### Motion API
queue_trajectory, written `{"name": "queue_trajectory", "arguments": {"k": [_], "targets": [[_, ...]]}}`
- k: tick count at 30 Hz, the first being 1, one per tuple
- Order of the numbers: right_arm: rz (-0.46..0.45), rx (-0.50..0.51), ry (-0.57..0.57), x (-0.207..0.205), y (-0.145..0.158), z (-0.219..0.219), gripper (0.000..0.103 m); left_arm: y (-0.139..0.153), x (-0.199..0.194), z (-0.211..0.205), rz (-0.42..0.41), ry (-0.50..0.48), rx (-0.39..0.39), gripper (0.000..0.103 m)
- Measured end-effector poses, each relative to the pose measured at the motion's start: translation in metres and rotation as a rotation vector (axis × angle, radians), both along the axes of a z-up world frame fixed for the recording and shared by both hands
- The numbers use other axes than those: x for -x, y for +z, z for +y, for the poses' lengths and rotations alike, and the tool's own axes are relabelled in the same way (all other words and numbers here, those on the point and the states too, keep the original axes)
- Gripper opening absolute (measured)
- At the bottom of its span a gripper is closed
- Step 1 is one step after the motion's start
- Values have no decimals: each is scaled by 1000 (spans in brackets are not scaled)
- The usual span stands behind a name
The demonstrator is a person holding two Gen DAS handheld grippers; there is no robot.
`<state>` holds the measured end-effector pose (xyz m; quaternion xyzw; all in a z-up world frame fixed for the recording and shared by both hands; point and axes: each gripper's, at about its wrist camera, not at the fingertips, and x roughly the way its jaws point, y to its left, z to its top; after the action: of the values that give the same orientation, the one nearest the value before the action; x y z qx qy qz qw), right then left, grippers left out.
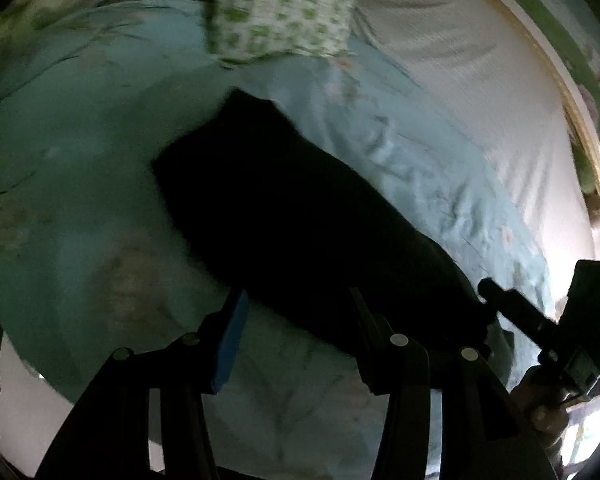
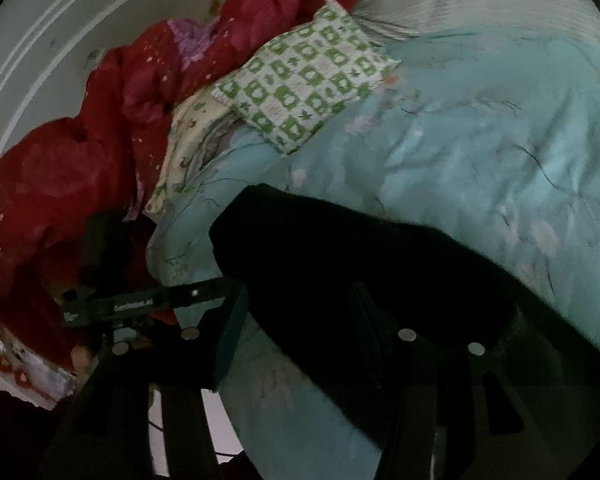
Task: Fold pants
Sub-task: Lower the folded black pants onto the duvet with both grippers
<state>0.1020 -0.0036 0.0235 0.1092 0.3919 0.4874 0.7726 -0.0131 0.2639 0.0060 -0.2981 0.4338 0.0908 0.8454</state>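
Looking part-folded: pants lie as one long dark strip on the quilt; left gripper and right gripper both released, holding nothing. Crosswise folds likely remain.

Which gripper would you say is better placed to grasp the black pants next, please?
Probably the right gripper: its open jaws sit directly over the black pants. The left gripper, also open, has mostly light blue quilt between its fingers.
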Motion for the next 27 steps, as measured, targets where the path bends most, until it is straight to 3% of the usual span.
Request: {"name": "queue_trajectory", "arguments": {"k": [3,12,27], "targets": [[3,9,28,-11,3,19,54,-4,5,17,23,62,6,59],[-29,64,87,-35,9,70,57,-23,-1,51,92,146,39,59],[-33,153,312,-85,-3,174,58,-37,-23,59,89,160,33,63]]}}
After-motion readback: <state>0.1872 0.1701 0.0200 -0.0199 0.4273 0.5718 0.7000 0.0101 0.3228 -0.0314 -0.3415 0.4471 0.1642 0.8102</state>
